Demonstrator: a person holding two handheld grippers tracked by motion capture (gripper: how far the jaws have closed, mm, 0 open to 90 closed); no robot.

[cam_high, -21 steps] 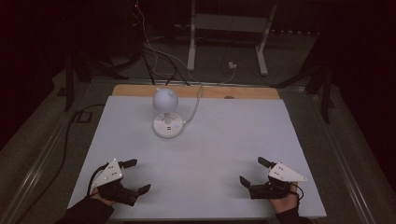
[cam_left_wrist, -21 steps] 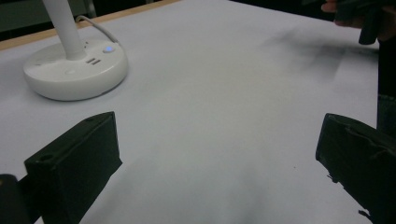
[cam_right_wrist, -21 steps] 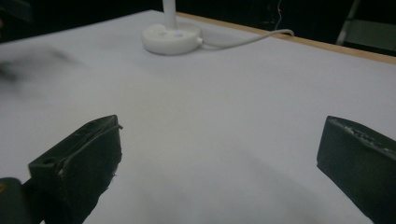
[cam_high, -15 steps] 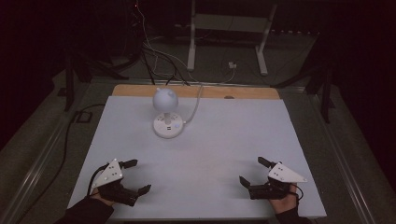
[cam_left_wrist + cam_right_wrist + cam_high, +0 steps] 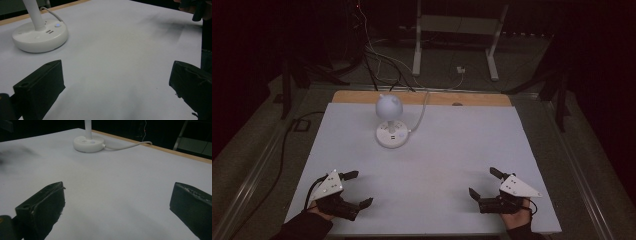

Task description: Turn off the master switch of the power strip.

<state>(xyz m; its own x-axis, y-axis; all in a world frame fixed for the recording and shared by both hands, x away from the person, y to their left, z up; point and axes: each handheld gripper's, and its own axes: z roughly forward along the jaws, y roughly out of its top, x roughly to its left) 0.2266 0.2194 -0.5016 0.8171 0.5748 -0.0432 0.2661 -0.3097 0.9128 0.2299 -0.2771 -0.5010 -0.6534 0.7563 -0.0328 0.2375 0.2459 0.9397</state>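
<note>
A white desk lamp [image 5: 389,122] with a round head and a round base stands at the back middle of the white table [image 5: 452,150]. Its base [image 5: 40,36] shows at the upper left of the left gripper view, and its base [image 5: 88,144] lies far off in the right gripper view. My left gripper [image 5: 356,189] rests near the front left corner, open, nothing between its jaws. My right gripper [image 5: 483,182] rests near the front right edge, open and holding nothing. In its own view each gripper has its jaws spread wide over bare table: left gripper [image 5: 117,80], right gripper [image 5: 117,200].
The lamp's white cable [image 5: 421,107] runs from the base over the table's wooden back edge [image 5: 422,98]. Behind the table are floor cables, a white stand [image 5: 457,30] and dark surroundings. The other hand [image 5: 192,10] shows at the top right of the left gripper view.
</note>
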